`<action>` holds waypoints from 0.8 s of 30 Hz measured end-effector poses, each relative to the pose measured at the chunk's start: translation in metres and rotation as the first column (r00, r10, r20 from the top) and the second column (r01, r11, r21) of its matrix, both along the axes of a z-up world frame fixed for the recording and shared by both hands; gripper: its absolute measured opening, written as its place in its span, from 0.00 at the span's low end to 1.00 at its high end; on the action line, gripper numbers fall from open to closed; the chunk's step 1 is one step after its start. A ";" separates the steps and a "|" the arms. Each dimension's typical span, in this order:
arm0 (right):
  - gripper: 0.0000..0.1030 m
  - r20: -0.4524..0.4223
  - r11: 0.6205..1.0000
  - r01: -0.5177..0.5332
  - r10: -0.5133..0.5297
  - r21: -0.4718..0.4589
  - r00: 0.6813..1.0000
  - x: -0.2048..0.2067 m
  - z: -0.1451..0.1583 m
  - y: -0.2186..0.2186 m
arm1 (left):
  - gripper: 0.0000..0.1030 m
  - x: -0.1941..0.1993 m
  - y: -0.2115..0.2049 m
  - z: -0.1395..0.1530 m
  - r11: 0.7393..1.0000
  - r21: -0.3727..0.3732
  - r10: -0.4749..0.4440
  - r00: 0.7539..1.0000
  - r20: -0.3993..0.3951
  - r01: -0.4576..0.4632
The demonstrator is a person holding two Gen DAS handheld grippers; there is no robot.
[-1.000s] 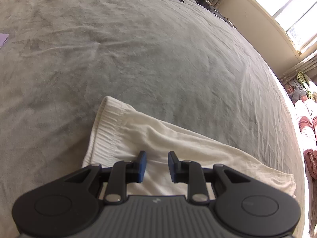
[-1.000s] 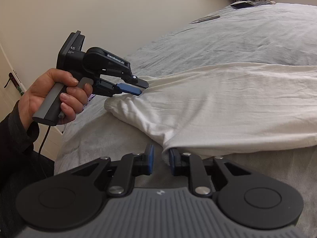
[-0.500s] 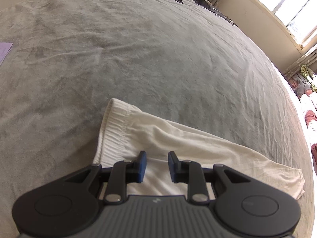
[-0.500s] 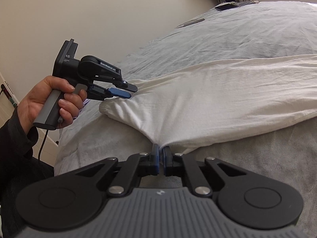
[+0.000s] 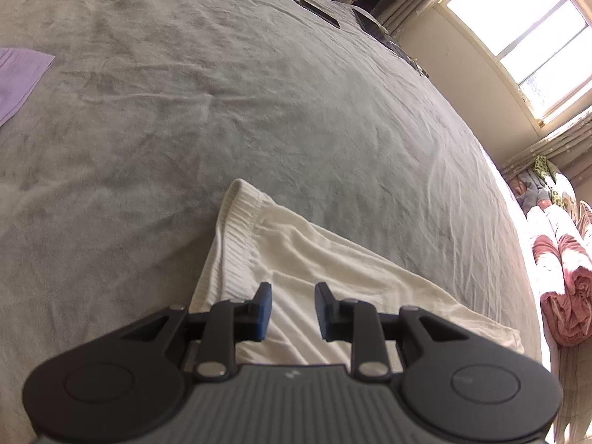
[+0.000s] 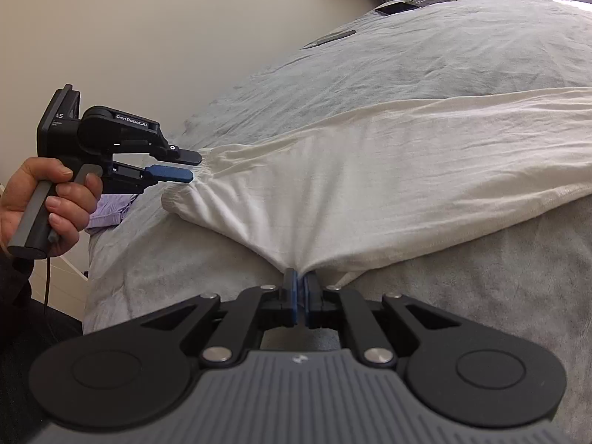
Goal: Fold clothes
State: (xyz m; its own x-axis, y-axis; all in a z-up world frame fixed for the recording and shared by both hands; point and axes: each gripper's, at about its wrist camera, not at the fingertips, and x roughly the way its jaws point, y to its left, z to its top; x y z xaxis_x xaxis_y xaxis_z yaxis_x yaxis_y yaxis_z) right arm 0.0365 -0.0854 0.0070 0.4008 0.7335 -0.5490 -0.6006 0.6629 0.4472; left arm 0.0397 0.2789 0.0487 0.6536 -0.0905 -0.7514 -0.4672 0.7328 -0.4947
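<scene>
There are 2 grippers and 1 piece of white clothing [image 6: 370, 181]. The right gripper [image 6: 300, 281] is pinched tight on the near edge of the white clothing, and the cloth bunches into a little peak right at its tips. The left gripper [image 5: 292, 303] is spread apart with a gap between its 2 blue pads [image 5: 264, 310]; they sit at the stretchy waistband [image 5: 236, 244], and nothing is held. In the right wrist view, 1 hand [image 6: 40, 203] holds that left gripper's handle, off to the left of the right gripper.

The white clothing lies flat on 1 big grey bed cover [image 5: 259, 111]. It stretches away to the right of both grippers. Its waistband corner is just ahead of the left gripper.

Past the left gripper the grey cover is wide and bare, with lots of room. Far off to its left is 1 purple cloth [image 5: 18, 77] at the bed's edge. Far ahead are 2 dark flat things [image 5: 320, 11] near the far edge; I cannot tell what they are. Far to the right, past the bed's edge, is 1 pink bundle [image 5: 566, 288] under 1 bright window [image 5: 518, 33].
</scene>
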 end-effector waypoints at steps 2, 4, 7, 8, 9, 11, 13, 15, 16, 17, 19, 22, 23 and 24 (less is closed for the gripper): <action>0.06 0.007 1.000 0.013 -0.013 0.013 1.000 -0.003 -0.003 -0.002 | 0.28 -0.012 0.003 -0.002 0.999 -0.030 0.025 1.000 0.009 -0.025; 0.06 0.010 0.999 0.025 -0.025 0.024 1.000 -0.006 -0.004 -0.004 | 0.30 -0.023 0.006 -0.004 0.997 -0.061 0.051 0.999 0.017 -0.049; 0.06 0.024 0.999 0.029 -0.029 0.016 0.999 -0.008 -0.004 -0.003 | 0.33 -0.041 0.010 -0.007 0.991 -0.107 0.089 0.996 0.028 -0.086; 0.06 0.028 0.999 0.029 -0.030 0.013 0.999 -0.008 -0.005 -0.002 | 0.34 -0.047 0.012 -0.008 0.988 -0.122 0.102 0.994 0.032 -0.097; 0.05 0.031 0.999 0.030 -0.031 0.014 0.999 -0.009 -0.005 -0.003 | 0.36 -0.052 0.012 -0.009 0.985 -0.130 0.115 0.993 0.033 -0.110; 0.04 0.036 0.999 0.034 -0.034 0.016 0.999 -0.010 -0.006 -0.004 | 0.37 -0.055 0.010 -0.009 0.986 -0.082 0.149 0.988 0.035 -0.146; 0.03 0.044 0.999 0.036 -0.037 0.014 0.998 -0.011 -0.007 -0.004 | 0.37 -0.056 0.010 -0.003 0.985 -0.022 0.172 0.983 0.068 -0.171; 0.03 0.057 0.999 0.039 -0.039 0.005 0.998 -0.013 -0.007 -0.003 | 0.40 -0.055 0.011 0.002 0.985 0.006 0.173 0.978 0.113 -0.175; 0.03 0.062 0.999 0.040 -0.040 0.000 0.997 -0.014 -0.007 -0.002 | 0.40 -0.055 0.011 0.004 0.985 0.016 0.170 0.976 0.137 -0.174; 0.03 0.068 0.999 0.041 -0.041 -0.005 0.997 -0.015 -0.006 -0.002 | 0.41 -0.054 0.011 0.006 0.985 0.024 0.167 0.973 0.156 -0.173; 0.03 0.079 0.999 0.044 -0.043 -0.015 0.996 -0.017 -0.006 0.000 | 0.41 -0.046 0.009 0.004 0.984 0.032 0.166 0.972 0.164 -0.173; 0.02 0.082 0.999 0.050 -0.049 -0.014 0.995 -0.018 -0.007 -0.001 | 0.40 -0.038 0.009 -0.001 0.983 0.053 0.164 0.976 0.146 -0.173; 0.02 0.083 0.999 0.052 -0.051 -0.014 0.995 -0.018 -0.007 -0.001 | 0.39 -0.039 0.009 -0.003 0.983 0.054 0.164 0.976 0.144 -0.174; 0.02 0.085 0.998 0.054 -0.053 -0.016 0.995 -0.019 -0.007 0.000 | 0.39 -0.040 0.009 -0.004 0.983 0.055 0.164 0.976 0.142 -0.174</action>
